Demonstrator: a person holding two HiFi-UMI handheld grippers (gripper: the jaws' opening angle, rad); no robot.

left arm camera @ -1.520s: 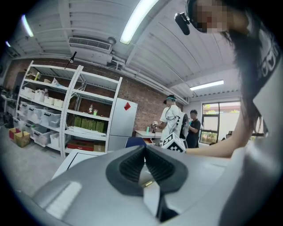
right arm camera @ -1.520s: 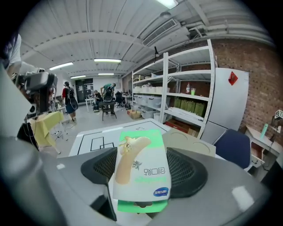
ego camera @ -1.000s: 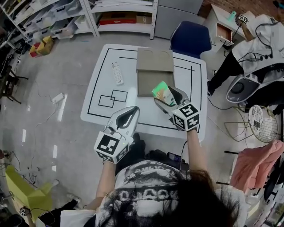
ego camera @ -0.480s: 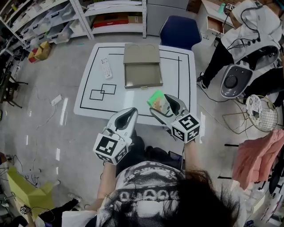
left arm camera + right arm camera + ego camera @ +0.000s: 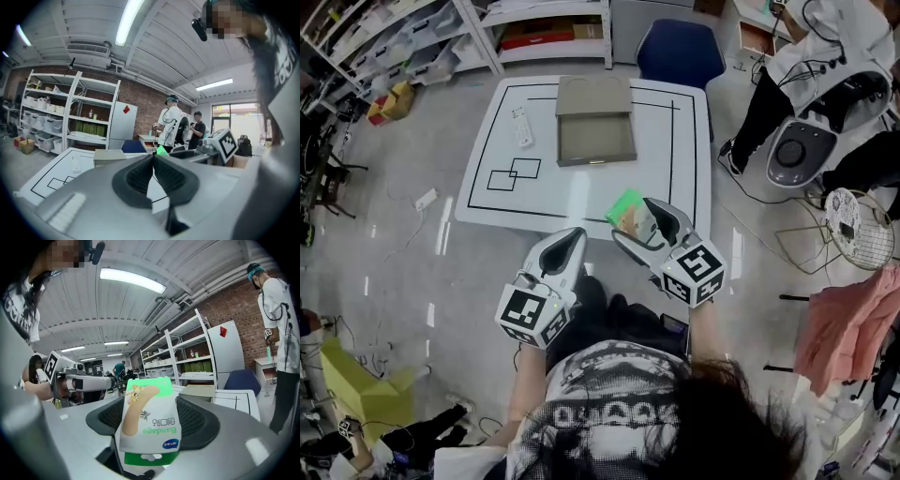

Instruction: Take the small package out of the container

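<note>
My right gripper is shut on a small green and white bandage package, held in the air just off the near right edge of the white table. In the right gripper view the package stands upright between the two dark pads. The brown cardboard container lies open on the table's far middle, its lid folded back. My left gripper hangs shut and holds nothing, off the table's near edge, with its pads pressed together.
A white remote lies on the table left of the container. A blue chair stands behind the table. Shelving runs along the back. People and equipment are at the right, with a wire fan guard.
The view has drawn back from the table, which now sits further up the frame. Both grippers kept their places in view, the right one still shut on the package.
</note>
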